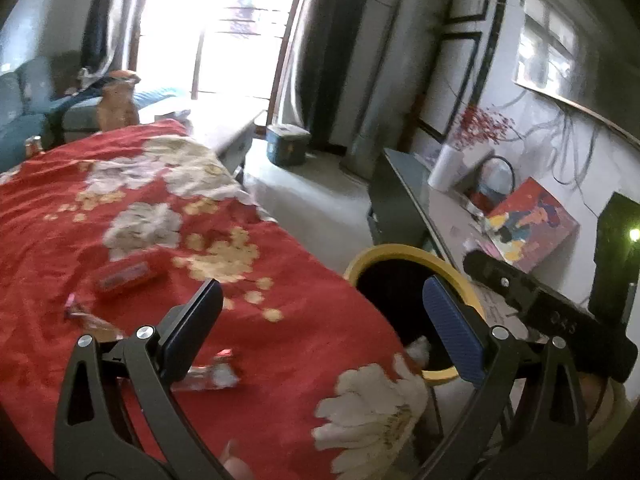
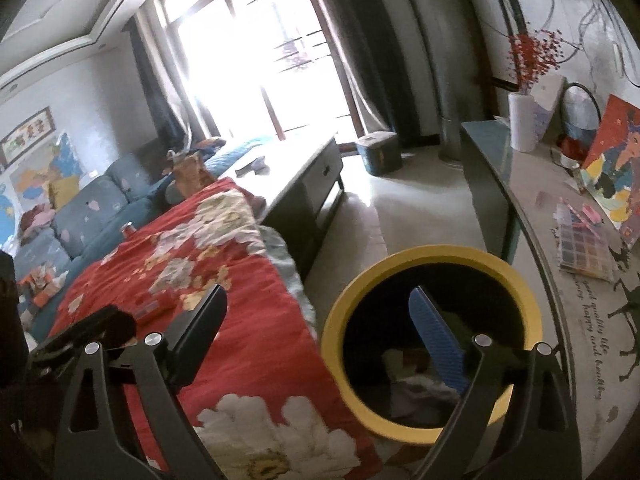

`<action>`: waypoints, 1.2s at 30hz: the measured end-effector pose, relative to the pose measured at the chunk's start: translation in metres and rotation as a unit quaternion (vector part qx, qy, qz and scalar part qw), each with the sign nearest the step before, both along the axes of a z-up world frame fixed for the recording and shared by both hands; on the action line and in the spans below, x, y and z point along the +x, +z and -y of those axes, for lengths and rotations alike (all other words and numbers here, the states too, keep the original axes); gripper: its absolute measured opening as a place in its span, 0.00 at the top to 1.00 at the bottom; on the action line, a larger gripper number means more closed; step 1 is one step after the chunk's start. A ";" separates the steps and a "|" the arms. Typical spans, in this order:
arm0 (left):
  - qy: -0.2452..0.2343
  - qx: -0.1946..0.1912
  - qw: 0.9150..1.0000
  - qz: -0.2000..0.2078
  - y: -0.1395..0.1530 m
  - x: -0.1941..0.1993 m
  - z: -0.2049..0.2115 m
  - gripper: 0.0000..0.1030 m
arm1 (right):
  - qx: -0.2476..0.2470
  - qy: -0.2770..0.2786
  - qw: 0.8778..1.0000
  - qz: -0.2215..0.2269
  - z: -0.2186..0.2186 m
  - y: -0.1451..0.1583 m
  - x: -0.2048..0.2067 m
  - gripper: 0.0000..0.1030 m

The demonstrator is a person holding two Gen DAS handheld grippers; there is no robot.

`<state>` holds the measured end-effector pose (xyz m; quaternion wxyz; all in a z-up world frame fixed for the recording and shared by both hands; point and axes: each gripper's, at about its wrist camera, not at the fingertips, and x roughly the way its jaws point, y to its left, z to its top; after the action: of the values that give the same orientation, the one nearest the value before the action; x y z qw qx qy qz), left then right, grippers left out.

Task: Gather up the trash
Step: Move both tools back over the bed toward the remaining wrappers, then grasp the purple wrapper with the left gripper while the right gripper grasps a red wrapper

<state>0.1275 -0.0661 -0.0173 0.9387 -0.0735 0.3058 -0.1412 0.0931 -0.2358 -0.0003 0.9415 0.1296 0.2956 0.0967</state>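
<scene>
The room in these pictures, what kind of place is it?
Most likely a home living room: a blue sofa along the wall, a long low table before tall curtained glass doors, and a yellow-rimmed trash bin beside a red floral cloth.

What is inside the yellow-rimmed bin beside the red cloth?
The yellow-rimmed bin holds pale crumpled scraps at the bottom. The right gripper finger covers part of them; the dark walls hide the rest.
</scene>
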 end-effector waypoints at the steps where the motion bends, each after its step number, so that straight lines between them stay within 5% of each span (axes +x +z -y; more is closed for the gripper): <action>1: 0.004 0.000 1.000 0.002 0.000 -0.001 -0.004 0.11 | 0.000 0.005 1.000 0.000 -0.004 0.000 0.000 0.13; 20: 0.092 0.001 0.996 0.006 0.003 -0.024 -0.088 0.11 | -0.019 0.095 0.995 -0.006 -0.080 -0.003 -0.008 0.13; 36: 0.123 0.025 0.991 -0.041 -0.025 -0.040 -0.149 0.11 | -0.045 0.185 0.981 -0.040 -0.156 -0.026 0.001 0.13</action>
<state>0.0874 0.0825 -0.0427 0.9372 -0.0925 0.3362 -0.0135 0.0940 -0.0796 -0.0261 0.8997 0.0342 0.3562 0.2501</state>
